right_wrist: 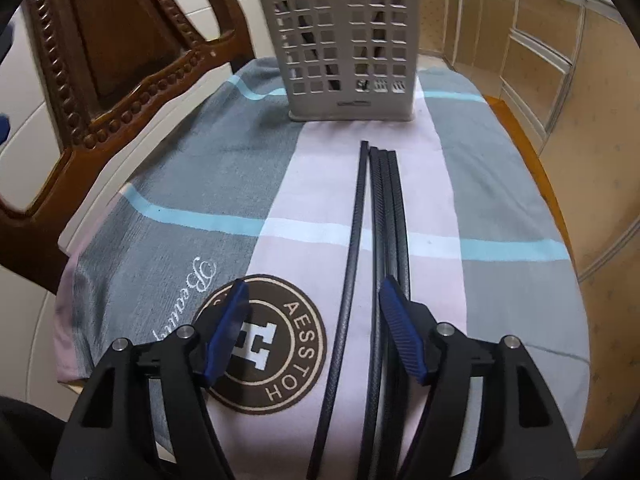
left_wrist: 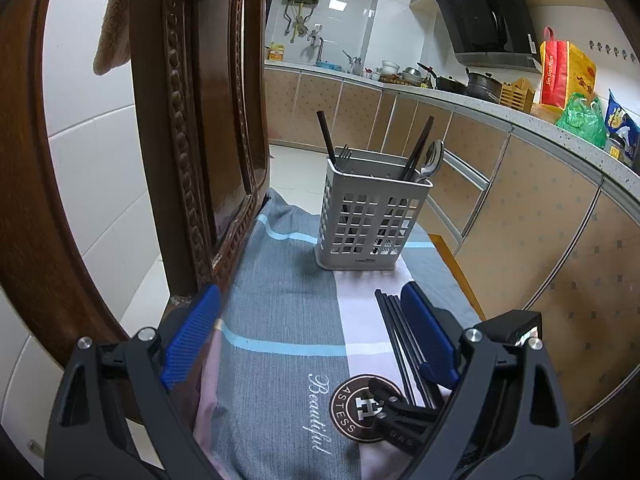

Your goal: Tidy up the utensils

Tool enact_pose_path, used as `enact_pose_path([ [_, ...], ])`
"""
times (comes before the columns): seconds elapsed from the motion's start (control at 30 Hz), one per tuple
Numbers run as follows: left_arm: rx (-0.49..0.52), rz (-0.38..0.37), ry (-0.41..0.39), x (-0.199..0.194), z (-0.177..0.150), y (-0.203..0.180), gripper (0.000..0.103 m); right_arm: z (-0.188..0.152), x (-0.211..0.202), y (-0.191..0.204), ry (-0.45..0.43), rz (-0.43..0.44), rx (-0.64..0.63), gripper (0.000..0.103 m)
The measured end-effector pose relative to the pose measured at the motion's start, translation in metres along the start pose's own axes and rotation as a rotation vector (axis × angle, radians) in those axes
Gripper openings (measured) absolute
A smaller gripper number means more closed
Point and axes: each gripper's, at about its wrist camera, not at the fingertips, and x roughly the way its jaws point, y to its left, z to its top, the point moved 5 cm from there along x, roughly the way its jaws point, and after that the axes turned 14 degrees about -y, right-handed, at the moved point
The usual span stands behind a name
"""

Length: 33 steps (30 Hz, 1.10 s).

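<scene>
A grey slotted utensil holder [left_wrist: 370,216] stands on the far part of a towel-covered surface; it also shows in the right wrist view [right_wrist: 344,48]. It holds dark chopsticks [left_wrist: 418,148], a fork [left_wrist: 344,158] and a spoon [left_wrist: 434,158]. Several black chopsticks [right_wrist: 380,240] lie side by side on the towel in front of it, also seen in the left wrist view [left_wrist: 400,340]. My right gripper [right_wrist: 314,300] is open low over their near ends, one chopstick between its fingers. My left gripper [left_wrist: 312,304] is open and empty above the towel, the chopsticks beside its right finger.
A grey, pink and blue striped towel [right_wrist: 192,184] with a round brown logo [right_wrist: 272,344] covers the surface. A carved wooden chair back [left_wrist: 200,120] rises at the left. Kitchen cabinets [left_wrist: 540,208] and a cluttered counter [left_wrist: 460,96] run along the right.
</scene>
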Motion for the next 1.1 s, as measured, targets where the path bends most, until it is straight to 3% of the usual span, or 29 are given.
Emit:
enact_pose_path([
  [0.1, -0.001, -0.001, 0.001, 0.0, 0.0, 0.0, 0.091, -0.003, 0.003, -0.003, 0.02, 0.016, 0.021, 0.067],
  [0.4, -0.017, -0.001, 0.014, 0.002, -0.002, -0.001, 0.091, 0.001, 0.005, 0.008, -0.039, 0.089, 0.076, 0.067],
  [0.5, -0.013, 0.001, 0.015, 0.001, -0.002, 0.0, 0.091, 0.002, 0.007, 0.01, -0.054, 0.031, 0.037, 0.051],
  [0.63, -0.009, -0.004, 0.016, 0.0, -0.002, -0.001, 0.091, -0.002, 0.006, 0.018, -0.036, 0.06, 0.021, 0.024],
  [0.77, -0.01, -0.002, 0.014, 0.001, -0.001, -0.001, 0.091, -0.012, 0.002, 0.036, -0.014, 0.128, -0.011, 0.024],
  [0.9, -0.004, 0.001, 0.023, 0.003, -0.004, -0.003, 0.091, -0.018, -0.003, 0.048, -0.019, 0.138, -0.076, 0.023],
  [1.1, 0.005, -0.004, 0.04, 0.005, -0.006, -0.003, 0.091, -0.022, -0.01, 0.052, 0.069, 0.244, -0.181, 0.023],
])
